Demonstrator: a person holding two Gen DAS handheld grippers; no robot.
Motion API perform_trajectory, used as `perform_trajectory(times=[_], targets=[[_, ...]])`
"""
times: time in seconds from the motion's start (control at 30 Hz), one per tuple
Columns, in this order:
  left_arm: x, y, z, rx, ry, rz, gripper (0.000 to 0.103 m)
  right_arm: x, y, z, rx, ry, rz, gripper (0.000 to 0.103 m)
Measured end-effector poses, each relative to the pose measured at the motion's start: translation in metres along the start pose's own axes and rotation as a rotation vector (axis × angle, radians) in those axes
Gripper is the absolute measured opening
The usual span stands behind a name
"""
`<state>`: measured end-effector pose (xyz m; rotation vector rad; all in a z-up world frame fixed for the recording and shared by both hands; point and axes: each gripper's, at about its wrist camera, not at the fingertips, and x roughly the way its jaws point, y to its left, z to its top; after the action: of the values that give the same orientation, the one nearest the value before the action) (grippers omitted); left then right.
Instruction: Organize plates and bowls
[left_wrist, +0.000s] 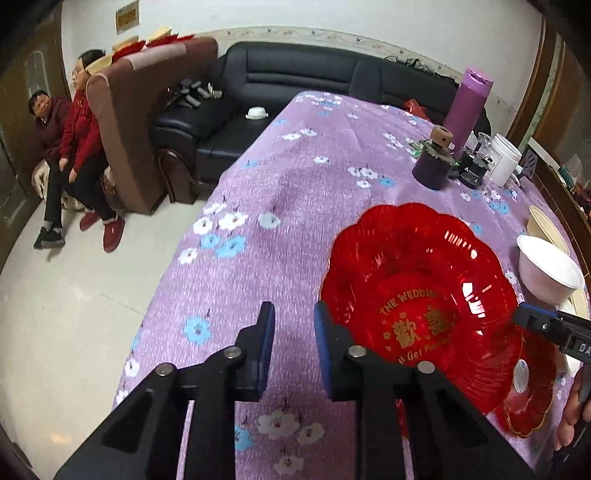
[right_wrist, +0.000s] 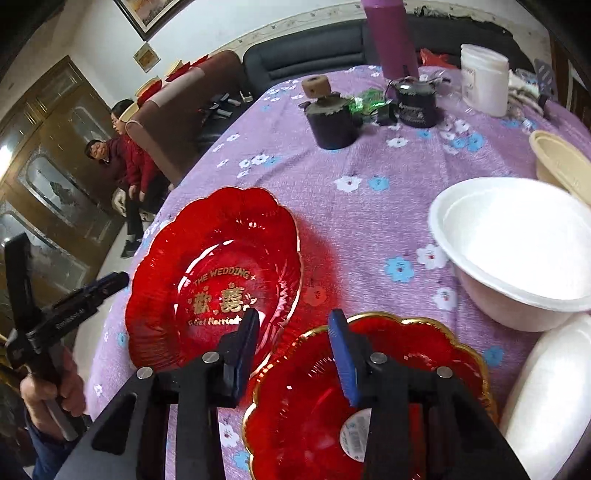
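left tongs (left_wrist: 294, 332) narrow, empty | right tongs (right_wrist: 293, 332) over red plate (right_wrist: 295, 424), grip unclear | bowl (right_wrist: 517, 306) empty

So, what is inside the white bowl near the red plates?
The white bowl looks empty: the right wrist view shows only its plain white inside. What lies under the bowl is hidden. A second white dish sits beside it, partly cut off by the frame.

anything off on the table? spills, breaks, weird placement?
No spills or breakage visible. One oddity: the plain red plate with the barcode sticker sits partly on the rim of the red wedding plate, overlapped rather than stacked squarely. A white bowl sits on the black sofa, away from the table's dishes.
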<state>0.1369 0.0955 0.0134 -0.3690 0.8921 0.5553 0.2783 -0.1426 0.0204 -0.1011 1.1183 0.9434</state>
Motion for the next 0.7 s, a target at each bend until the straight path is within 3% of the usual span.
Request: perform_trajectory(times=[0.07, 0.13, 0.43, 0.53, 0.63, 0.7], targets=[[0.003, -0.003, 0.0, 0.017, 0.001, 0.017, 0.003, 0.005, 0.002, 0.0, -0.008, 0.006, -0.005, 0.024], [0.01, -0.005, -0.002, 0.016, 0.019, 0.003, 0.002, 0.009, 0.006, 0.0, -0.022, 0.009, -0.008, 0.017], [-0.006, -0.012, -0.018, 0.055, -0.039, 0.03, 0.0, 0.006, 0.017, -0.011, -0.057, -0.034, -0.055, 0.016], [-0.021, -0.013, -0.025, 0.053, -0.051, -0.029, 0.0, -0.004, 0.028, -0.017, -0.082, -0.057, -0.042, 0.016], [-0.029, -0.019, -0.035, 0.086, -0.068, 0.027, 0.0, -0.009, 0.043, -0.024, -0.111, -0.06, -0.005, 0.017], [-0.03, -0.013, -0.037, 0.052, -0.052, -0.006, 0.0, -0.004, 0.05, -0.029, -0.11, -0.041, -0.034, 0.016]])
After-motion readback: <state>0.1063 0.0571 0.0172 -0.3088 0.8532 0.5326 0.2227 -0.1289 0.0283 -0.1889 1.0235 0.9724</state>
